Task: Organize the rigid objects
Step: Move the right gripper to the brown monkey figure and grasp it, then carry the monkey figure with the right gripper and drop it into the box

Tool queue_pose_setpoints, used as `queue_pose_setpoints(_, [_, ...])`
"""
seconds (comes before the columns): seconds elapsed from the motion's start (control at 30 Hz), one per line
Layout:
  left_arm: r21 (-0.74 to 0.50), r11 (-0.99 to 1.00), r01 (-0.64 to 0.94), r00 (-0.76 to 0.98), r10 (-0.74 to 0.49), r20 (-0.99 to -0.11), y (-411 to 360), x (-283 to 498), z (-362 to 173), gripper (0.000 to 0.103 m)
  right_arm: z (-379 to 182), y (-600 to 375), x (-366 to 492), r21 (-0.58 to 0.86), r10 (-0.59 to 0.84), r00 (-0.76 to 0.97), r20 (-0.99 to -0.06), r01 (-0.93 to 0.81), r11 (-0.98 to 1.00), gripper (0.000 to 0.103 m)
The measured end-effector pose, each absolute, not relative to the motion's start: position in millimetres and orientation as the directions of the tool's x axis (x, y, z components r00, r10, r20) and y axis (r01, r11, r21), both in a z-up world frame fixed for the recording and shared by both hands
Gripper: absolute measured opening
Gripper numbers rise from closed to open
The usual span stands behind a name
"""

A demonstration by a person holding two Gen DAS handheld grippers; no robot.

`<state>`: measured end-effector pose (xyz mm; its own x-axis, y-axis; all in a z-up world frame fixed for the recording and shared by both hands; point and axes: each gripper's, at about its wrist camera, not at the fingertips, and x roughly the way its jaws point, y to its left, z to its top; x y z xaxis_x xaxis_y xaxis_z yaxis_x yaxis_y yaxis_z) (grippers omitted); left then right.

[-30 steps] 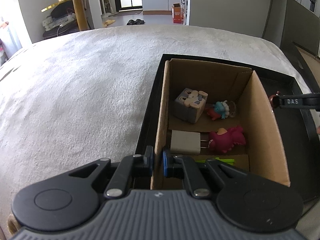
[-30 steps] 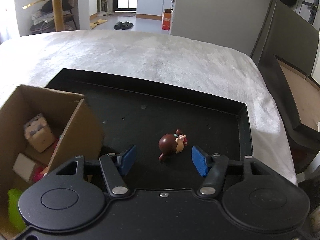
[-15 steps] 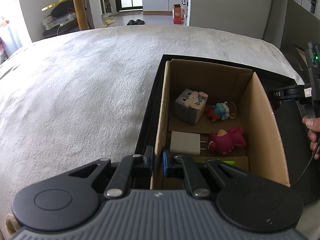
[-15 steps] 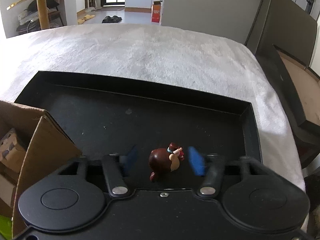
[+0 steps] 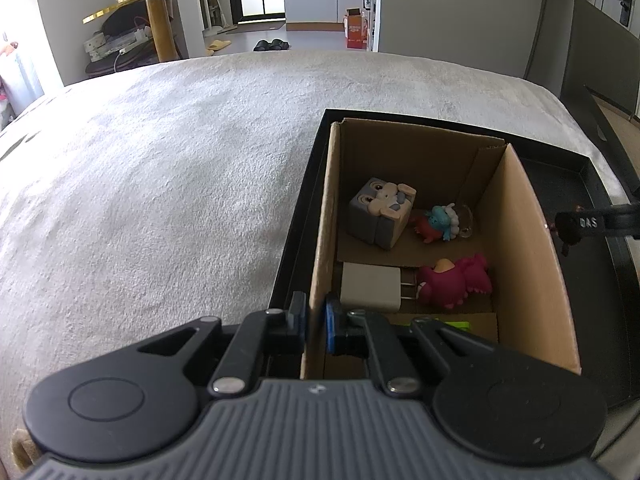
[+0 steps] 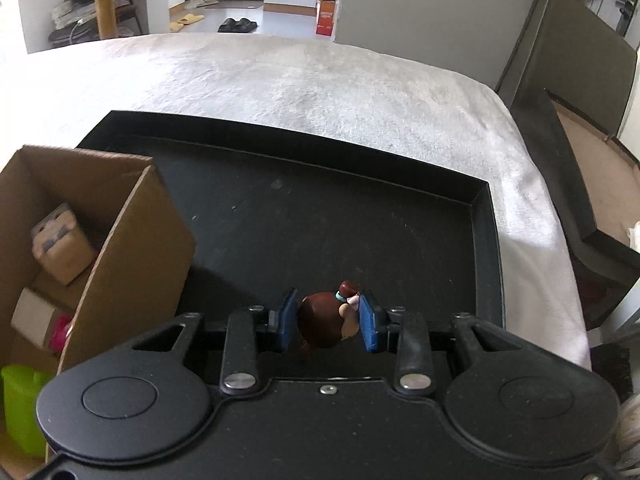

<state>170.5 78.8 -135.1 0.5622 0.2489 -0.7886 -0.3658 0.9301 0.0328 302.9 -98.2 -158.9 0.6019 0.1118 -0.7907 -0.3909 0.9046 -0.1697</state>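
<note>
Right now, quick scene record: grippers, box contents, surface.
left gripper: shut on cardboard box left wall
right gripper: closed on brown-haired figurine, above black tray
box contents: grey cube toy, blue-red figurine, white charger, pink dinosaur, green item
surface: white blanket

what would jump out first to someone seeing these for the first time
The right gripper has its jaws closed on a small brown figurine over the black tray. The left gripper pinches the near left wall of the cardboard box standing in the tray's left end, which holds a grey cube toy, a white charger and a pink figure.
</note>
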Motion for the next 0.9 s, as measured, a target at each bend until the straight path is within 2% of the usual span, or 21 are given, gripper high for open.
queue_pose_setpoints(0.9, [-0.018,0.93,-0.368,0.575,0.212,-0.79,82.9,168.0,-130.9,0.008,-92.5,-89.9,239.9,-0.127,0.196,0.631,-0.751,-0.429,0.894,0.033])
